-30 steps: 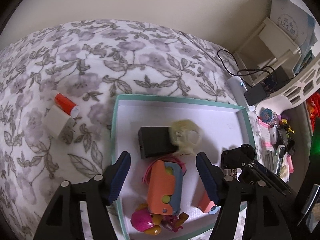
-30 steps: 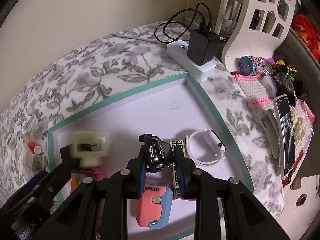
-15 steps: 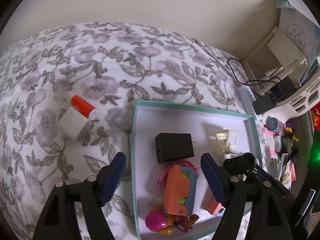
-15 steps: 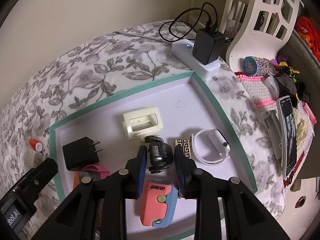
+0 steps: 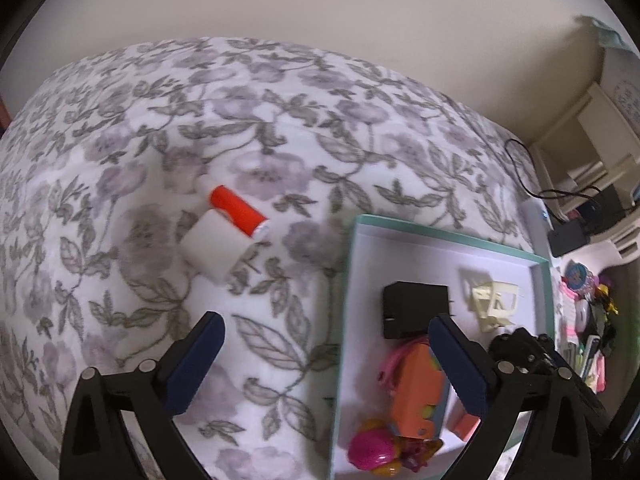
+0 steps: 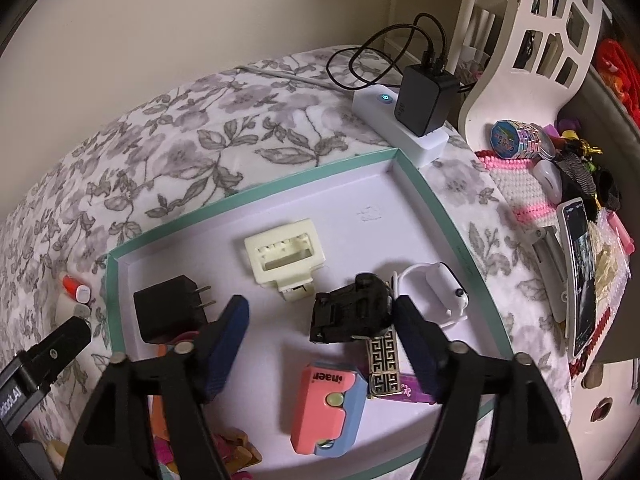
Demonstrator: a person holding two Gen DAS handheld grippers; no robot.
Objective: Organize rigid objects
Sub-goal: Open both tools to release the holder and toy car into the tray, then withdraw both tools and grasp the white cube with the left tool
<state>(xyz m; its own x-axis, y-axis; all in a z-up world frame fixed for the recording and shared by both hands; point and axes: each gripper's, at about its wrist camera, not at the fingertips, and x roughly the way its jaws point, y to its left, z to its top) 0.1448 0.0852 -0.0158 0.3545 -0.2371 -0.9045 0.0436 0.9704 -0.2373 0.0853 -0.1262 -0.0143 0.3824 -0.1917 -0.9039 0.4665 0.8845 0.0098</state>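
A teal-rimmed white tray [image 6: 256, 196] lies on the floral bedspread. It holds a cream clip [image 6: 286, 256], a black plug charger [image 6: 168, 312], a white watch-like piece [image 6: 438, 288], a pink-and-blue case [image 6: 328, 408] and a gold-patterned bar [image 6: 384, 364]. My right gripper [image 6: 320, 346] stands open over the tray. A black toy-like object [image 6: 350, 314] lies loose between its fingers, close to the right one. My left gripper [image 5: 326, 364] is open and empty, straddling the tray's left rim [image 5: 350, 280]. An orange tube [image 5: 238, 216] and a white block [image 5: 214, 250] lie on the bedspread ahead of it, to the left.
A white power strip [image 6: 400, 128] with a black adapter [image 6: 424, 96] and cables sits beyond the tray's far corner. A phone [image 6: 580, 272], trinkets and a white plastic basket [image 6: 532, 40] crowd the right side. A pink toy [image 5: 370, 448] lies at the tray's near end.
My right gripper has opened and let the black object down onto the tray. The cream clip landed and came to rest. My left gripper has swung left toward the orange tube and white block.
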